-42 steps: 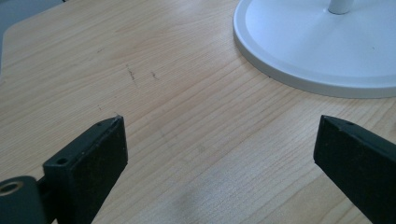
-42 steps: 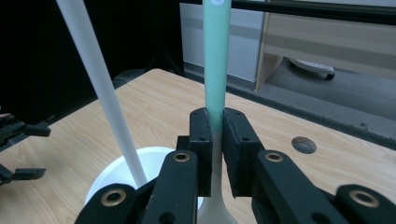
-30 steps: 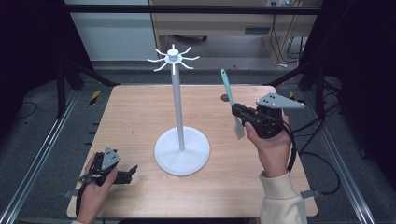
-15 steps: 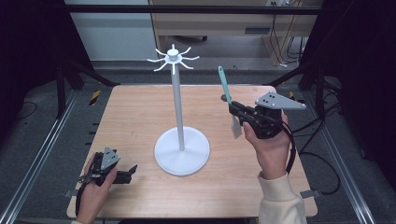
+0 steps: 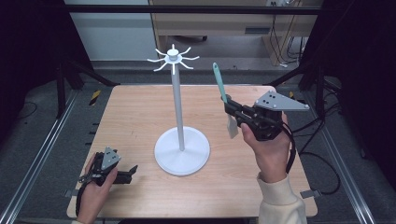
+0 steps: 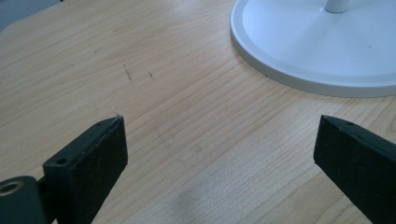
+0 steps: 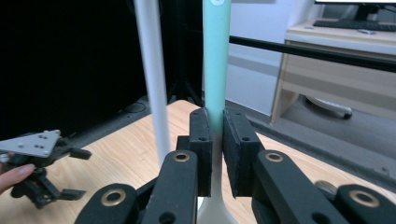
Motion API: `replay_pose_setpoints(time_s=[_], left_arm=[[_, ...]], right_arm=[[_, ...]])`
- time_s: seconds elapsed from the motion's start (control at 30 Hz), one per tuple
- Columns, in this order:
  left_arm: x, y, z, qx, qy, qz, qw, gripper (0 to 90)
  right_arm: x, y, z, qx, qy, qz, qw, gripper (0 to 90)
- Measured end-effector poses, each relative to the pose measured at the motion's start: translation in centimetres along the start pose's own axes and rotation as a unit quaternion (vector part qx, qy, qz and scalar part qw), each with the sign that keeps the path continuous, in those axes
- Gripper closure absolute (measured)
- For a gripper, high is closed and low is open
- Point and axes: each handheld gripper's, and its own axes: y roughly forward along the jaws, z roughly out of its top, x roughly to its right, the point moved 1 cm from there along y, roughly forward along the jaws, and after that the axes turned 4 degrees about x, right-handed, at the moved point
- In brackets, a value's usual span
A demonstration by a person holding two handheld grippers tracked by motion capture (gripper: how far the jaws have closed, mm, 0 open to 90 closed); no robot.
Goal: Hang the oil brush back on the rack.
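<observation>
Teal spatula [image 5: 219, 83] upright in right claw [image 5: 229, 103], clear of stand [image 5: 181, 150], left claw [image 5: 132, 170] wide near table edge [image 5: 187, 215]

A teal-handled spatula [image 5: 221, 91] with a pale blade stands upright above the table, handle end up.

A stand [image 5: 181, 148] sits near the middle of the surface [image 5: 140, 116], its pole upright with hooks [image 5: 173, 58] spreading at the top. The left gripper [image 5: 131, 171] rests on the surface at the near left corner, apart from the stand's base, while the right gripper [image 5: 227, 105] is above the surface right of the pole. It clamps a spatula [image 5: 222, 94] that stands roughly upright, handle up and blade down, seemingly clear of the surface.
</observation>
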Motion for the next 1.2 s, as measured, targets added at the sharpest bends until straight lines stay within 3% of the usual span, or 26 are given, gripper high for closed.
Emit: replay_pose_setpoints(time_s=[0.07,0.63,1.2], left_arm=[[0.0,0.0,0.0,0.0,0.0,-0.001,1.0,2.5],[-0.1,0.0,-0.1,-0.002,-0.001,0.002,1.0,2.5],[-0.1,0.0,-0.1,-0.002,0.0,0.002,1.0,2.5]], right_arm=[[-0.7,0.0,0.3,0.005,-0.006,0.008,0.9999,82.7],[-2.1,0.6,1.3,0.01,-0.02,0.04,0.9989,82.7],[-2.6,1.3,1.6,-0.001,-0.034,0.048,0.9983,82.6]])
